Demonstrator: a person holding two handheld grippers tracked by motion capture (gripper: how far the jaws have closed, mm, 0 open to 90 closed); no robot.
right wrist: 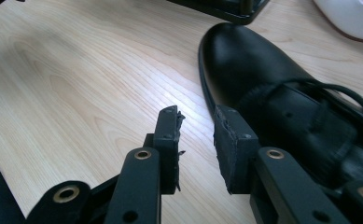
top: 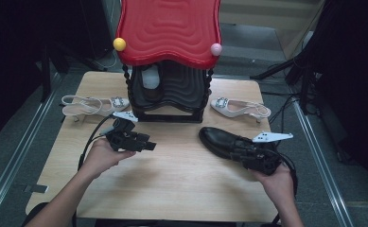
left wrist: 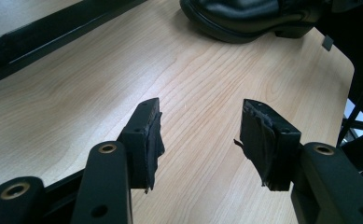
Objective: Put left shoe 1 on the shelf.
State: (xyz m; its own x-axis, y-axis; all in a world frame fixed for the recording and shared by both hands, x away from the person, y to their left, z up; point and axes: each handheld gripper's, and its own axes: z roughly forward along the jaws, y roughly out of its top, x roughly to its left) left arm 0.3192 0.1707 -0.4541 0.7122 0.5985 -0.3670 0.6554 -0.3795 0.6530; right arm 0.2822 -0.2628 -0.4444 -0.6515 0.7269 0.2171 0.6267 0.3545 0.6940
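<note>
On the right half of the wooden surface (top: 172, 175), the black shoe (top: 222, 141) lies on its sole, with the right hand-held gripper (right wrist: 197, 126) just beside its side wall, jaws narrowly apart and holding nothing. If they close from here, they may catch only a lace or slip off the smooth leather, pushing the shoe away. The left hand-held gripper (left wrist: 198, 122) hangs wide and empty, well apart.
</note>
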